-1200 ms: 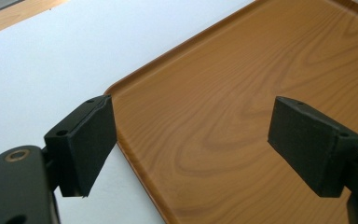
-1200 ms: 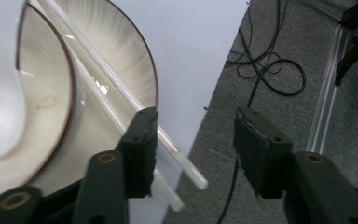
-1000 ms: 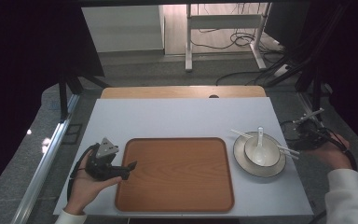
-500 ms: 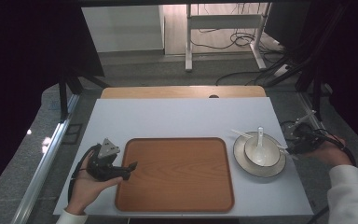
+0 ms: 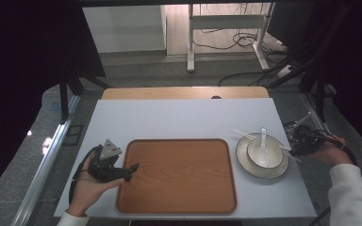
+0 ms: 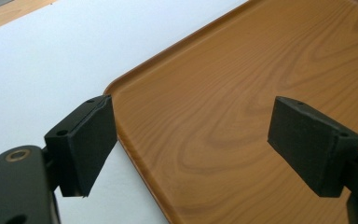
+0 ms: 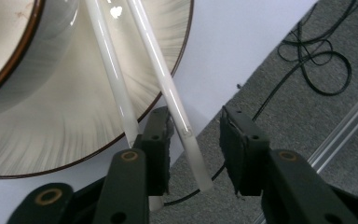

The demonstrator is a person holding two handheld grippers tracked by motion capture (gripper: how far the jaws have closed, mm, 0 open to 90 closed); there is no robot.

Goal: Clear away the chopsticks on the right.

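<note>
A wood-grain tray (image 5: 176, 175) lies in the middle of the white table (image 5: 179, 117). To its right a striped plate (image 5: 245, 165) carries a white bowl (image 5: 269, 157) with a white spoon (image 5: 262, 139) in it. Two white chopsticks (image 5: 242, 134) lie across the plate. My right gripper (image 5: 291, 148) is at the plate's right rim. Its jaws have just been closing, and one chopstick (image 7: 177, 112) lies between them with a gap to the right pad (image 7: 233, 144). The other chopstick (image 7: 114, 79) runs under the left jaw. My left gripper (image 5: 131, 172) stands open over the tray's left edge (image 6: 135, 154).
The table's right edge is just behind my right gripper, with grey floor and black cables (image 7: 317, 51) below. A wooden strip (image 5: 184, 92) borders the far side of the table. Table legs and more cables (image 5: 245, 42) stand beyond.
My right gripper has come down and inward to the plate's right rim, and its jaws have narrowed around the chopstick ends. The left gripper has stayed put.
</note>
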